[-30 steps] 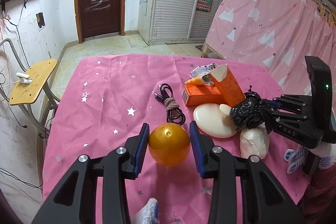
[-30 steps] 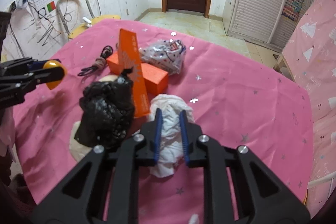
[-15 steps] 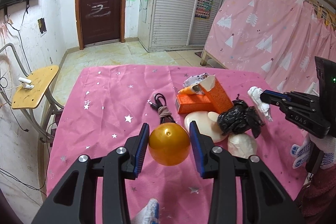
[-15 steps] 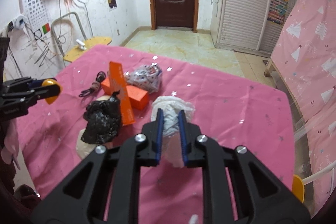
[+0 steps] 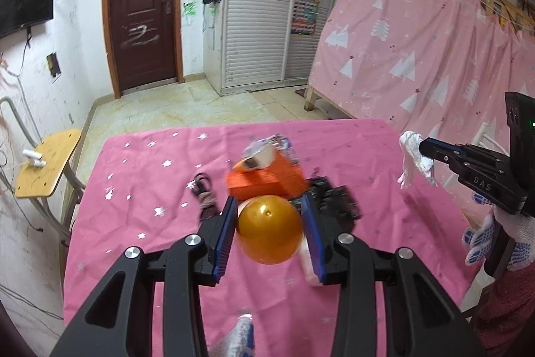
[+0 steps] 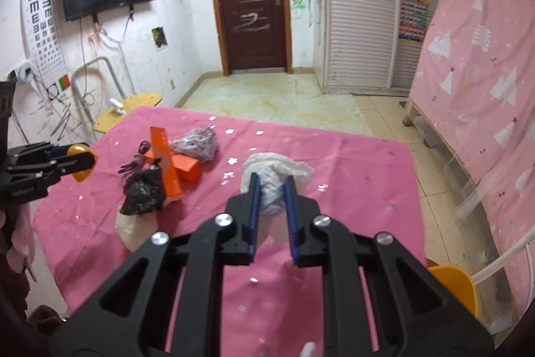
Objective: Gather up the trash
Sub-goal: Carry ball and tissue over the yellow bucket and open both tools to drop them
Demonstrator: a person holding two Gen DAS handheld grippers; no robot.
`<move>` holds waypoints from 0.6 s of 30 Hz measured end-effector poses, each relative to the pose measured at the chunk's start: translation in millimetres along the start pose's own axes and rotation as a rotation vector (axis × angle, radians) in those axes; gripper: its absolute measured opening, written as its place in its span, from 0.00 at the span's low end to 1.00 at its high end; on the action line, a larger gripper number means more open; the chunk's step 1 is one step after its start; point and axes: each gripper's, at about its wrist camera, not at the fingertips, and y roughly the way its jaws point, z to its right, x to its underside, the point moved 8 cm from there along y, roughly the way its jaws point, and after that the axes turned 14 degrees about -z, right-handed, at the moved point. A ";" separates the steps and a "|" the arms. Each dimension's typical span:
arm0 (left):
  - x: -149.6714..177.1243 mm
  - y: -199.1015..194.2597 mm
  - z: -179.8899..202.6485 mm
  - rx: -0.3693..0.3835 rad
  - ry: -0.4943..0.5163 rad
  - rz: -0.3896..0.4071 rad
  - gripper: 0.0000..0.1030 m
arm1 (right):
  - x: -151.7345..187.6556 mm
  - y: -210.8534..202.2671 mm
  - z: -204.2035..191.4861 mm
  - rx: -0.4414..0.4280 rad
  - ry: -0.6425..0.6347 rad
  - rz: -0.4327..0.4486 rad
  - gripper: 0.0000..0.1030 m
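Gripping a golden ball (image 5: pixel 269 229), the left gripper (image 5: pixel 269 231) hangs above the pink-clothed table (image 5: pixel 140 216); the right gripper (image 6: pixel 271 194) pinches a crumpled white tissue (image 6: pixel 272 186).

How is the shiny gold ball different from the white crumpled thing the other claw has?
The ball is gold, smooth, round and shiny; the crumpled tissue is white, wrinkly and floppy. The left gripper holds the ball with its jaws fairly wide apart, while the right gripper is squeezed nearly shut on the tissue, which bulges out past the tips. Both are lifted off the pink table, each pinched between blue pads.
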 end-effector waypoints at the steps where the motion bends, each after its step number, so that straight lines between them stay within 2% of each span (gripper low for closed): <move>1: -1.4 -0.4 8.3 0.002 0.009 0.000 0.30 | 1.5 -3.3 5.9 0.001 0.008 0.006 0.14; 9: -12.5 2.4 77.5 0.037 0.107 0.002 0.30 | 24.8 -40.3 68.3 0.047 0.112 0.068 0.14; 18: -21.4 14.5 162.4 0.085 0.216 -0.009 0.30 | 61.4 -58.4 132.2 0.083 0.215 0.080 0.14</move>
